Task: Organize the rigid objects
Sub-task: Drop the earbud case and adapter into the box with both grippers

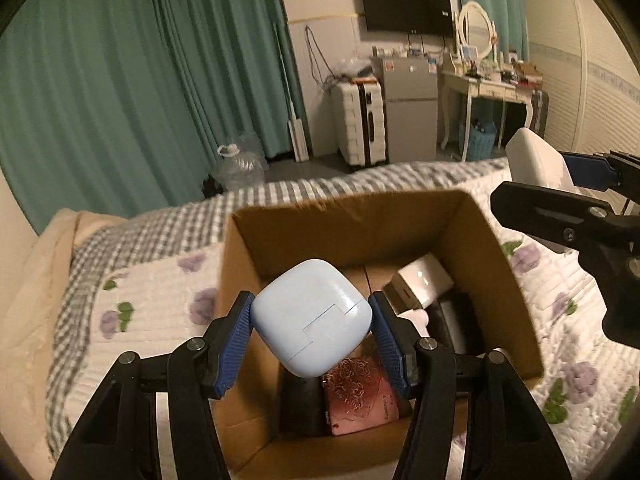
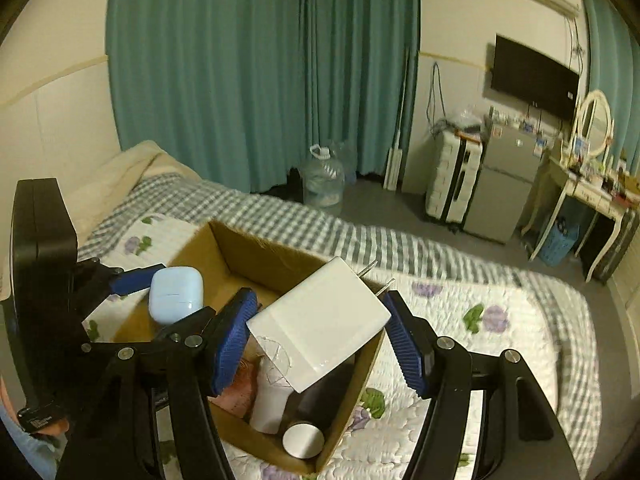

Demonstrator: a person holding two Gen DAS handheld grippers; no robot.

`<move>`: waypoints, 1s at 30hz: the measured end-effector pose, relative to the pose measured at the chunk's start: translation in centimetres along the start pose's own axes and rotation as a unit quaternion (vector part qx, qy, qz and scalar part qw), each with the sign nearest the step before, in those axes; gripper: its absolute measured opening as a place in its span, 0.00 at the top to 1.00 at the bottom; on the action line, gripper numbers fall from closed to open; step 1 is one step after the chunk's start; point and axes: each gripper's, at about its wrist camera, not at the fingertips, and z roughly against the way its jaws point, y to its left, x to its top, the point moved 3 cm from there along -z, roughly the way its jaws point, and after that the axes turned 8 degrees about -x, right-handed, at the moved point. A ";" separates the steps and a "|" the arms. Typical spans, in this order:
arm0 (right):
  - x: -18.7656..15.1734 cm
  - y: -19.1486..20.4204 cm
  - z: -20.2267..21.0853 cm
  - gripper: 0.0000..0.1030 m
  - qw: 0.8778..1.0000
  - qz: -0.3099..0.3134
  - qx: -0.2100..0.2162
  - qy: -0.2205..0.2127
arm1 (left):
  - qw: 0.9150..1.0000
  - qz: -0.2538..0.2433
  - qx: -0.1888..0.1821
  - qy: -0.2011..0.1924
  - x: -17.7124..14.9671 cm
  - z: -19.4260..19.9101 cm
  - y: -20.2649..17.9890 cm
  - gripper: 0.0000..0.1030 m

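You are working over a bed (image 2: 460,276) dressed in a white quilt with purple flowers and green leaves, and a grey-and-white checked blanket (image 1: 168,220) lies across its far side. An open cardboard box (image 1: 360,220) sits on the quilt, its flaps up.

Your left gripper (image 1: 312,320) pinches a pale blue earbud case (image 1: 312,316) between its blue pads — the case hangs over the box's near-left part, turned so one corner points down. Your right gripper (image 2: 320,316) clamps a white wall charger (image 2: 320,320) with two metal prongs pointing away, tilted above the box's right side.

Inside the box you can see a pink patterned box (image 1: 362,396), a white block (image 1: 424,280), dark items, and, in the right wrist view, a dark cylinder with a white end (image 2: 303,439).

Beyond the bed, teal curtains (image 2: 260,72) cover the wall. A clear water jug (image 2: 323,184) stands on the grey floor, with a white suitcase (image 2: 452,176), a small silver fridge (image 2: 504,184) and a cluttered white dressing table (image 1: 492,88) with an oval mirror further right — a dark television (image 1: 406,8) hangs above the fridge.
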 end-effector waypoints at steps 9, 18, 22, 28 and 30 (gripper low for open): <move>-0.9 -0.5 -1.4 0.37 1.000 -0.004 0.003 0.008 | 1.000 -0.009 0.010 0.011 -1.5 -1.3 -0.7 0.40; -0.3 -0.5 -3.7 0.37 1.000 -0.010 0.007 0.015 | 1.000 0.003 0.030 -0.011 -0.8 0.7 1.3 0.37; -0.9 0.3 -7.0 0.37 0.999 -0.010 0.016 0.039 | 0.999 0.013 0.038 -0.017 -1.3 0.8 2.2 0.37; -1.9 2.3 -9.9 0.37 0.998 0.000 0.033 0.057 | 0.998 0.038 0.040 -0.032 -1.5 0.9 3.4 0.37; -2.1 2.8 -10.2 0.37 0.998 0.003 0.035 0.057 | 0.997 0.045 0.043 -0.040 -1.5 1.2 3.7 0.37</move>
